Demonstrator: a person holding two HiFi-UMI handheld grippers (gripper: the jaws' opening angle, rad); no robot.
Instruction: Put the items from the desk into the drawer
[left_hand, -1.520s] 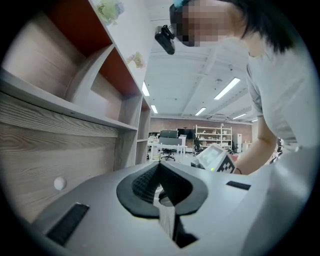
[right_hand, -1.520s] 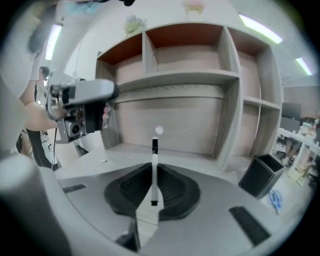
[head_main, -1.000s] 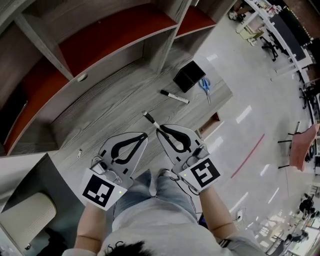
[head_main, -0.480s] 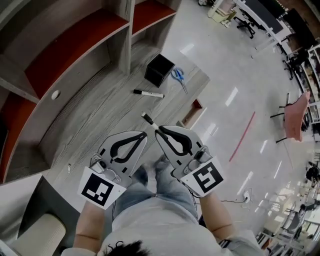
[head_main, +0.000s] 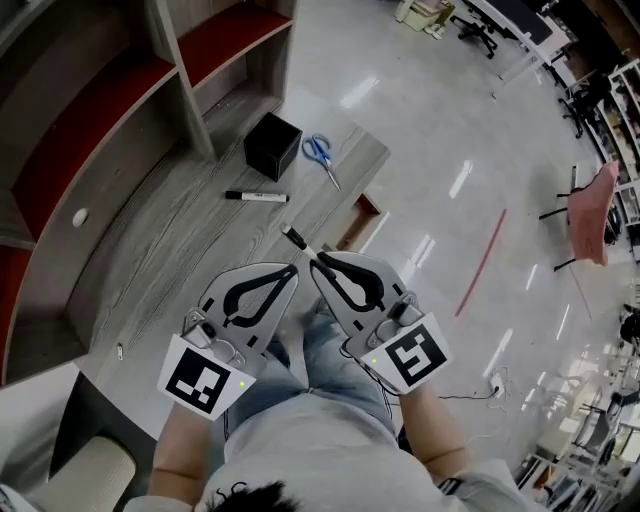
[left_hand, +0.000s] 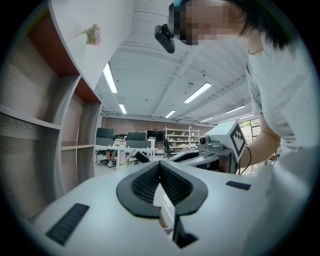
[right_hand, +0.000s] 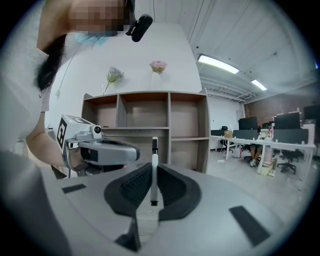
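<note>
My right gripper (head_main: 316, 262) is shut on a white marker (head_main: 296, 240) whose black cap sticks out past the tips; in the right gripper view that marker (right_hand: 154, 150) stands upright between the pads of the right gripper (right_hand: 153, 170). My left gripper (head_main: 291, 269) is beside it, shut with nothing visible in it, its pads pressed together in the left gripper view (left_hand: 160, 167). Both hang over the person's lap, off the desk's near edge. On the grey desk (head_main: 170, 270) lie a second marker (head_main: 256, 197), blue scissors (head_main: 320, 155) and a black box (head_main: 272, 146). A drawer opening (head_main: 362, 208) shows at the desk's right end.
Red-backed shelves (head_main: 110, 120) rise behind the desk. A small metal clip (head_main: 119, 351) lies near the desk's left front edge. A padded chair (head_main: 85, 470) is at the lower left. Shiny floor with a red line (head_main: 485, 265) spreads to the right.
The head view has swung, so the desk, box, scissors and loose marker have slid left and up in the picture. Both grippers hold the same pose, the right still on its marker.
</note>
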